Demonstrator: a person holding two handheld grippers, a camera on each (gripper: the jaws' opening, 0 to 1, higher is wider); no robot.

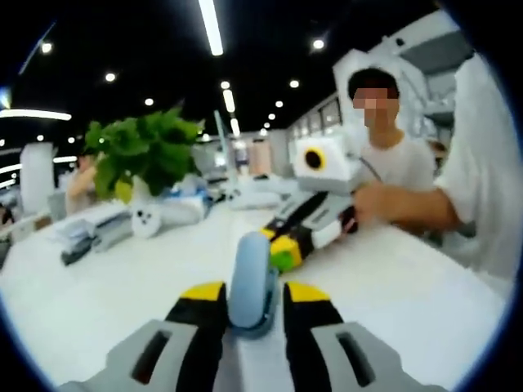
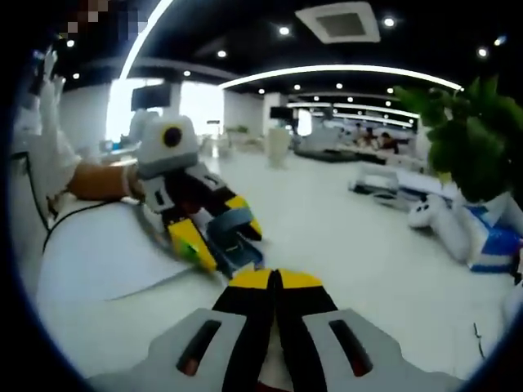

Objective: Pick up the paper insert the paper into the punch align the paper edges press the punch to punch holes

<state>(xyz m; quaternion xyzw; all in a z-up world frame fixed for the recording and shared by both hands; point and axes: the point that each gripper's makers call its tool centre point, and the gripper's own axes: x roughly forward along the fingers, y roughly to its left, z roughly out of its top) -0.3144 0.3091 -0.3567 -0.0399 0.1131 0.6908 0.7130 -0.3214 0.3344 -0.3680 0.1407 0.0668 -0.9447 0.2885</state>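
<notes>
So the left gripper (image 1: pixel 253 291) has its yellow-tipped jaws clamped on the punch (image 1: pixel 252 265), a blue-grey thing that stands up between them in the left gripper view. The right gripper view shows the same grab from the other side: the left gripper (image 2: pixel 219 238) comes in from the left with a hand (image 2: pixel 98 181) behind it, and the punch (image 2: pixel 235 242) is pinched between its jaws, down low on the table (image 2: pixel 343 237). The paper (image 2: pixel 102 255) is a white sheet lying flat on the table, under and beside the left gripper, and the punch sits right at the sheet's edge. Honestly can't tell if the edge is actually inside the punch slot or just next to it. The right gripper (image 2: pixel 275 282) has its jaws pressed together, with nothing I can make out between them, and it points at the punch from close by without touching it. In the left gripper view the right gripper (image 1: pixel 283 251) comes in from the right, tips just beyond the punch, held by a person's hand (image 1: pixel 372 204). There's a leafy green plant (image 1: pixel 143 151) further back on the table (image 1: pixel 98 286), and it's at the right edge of the right gripper view too (image 2: pixel 474 139).
</notes>
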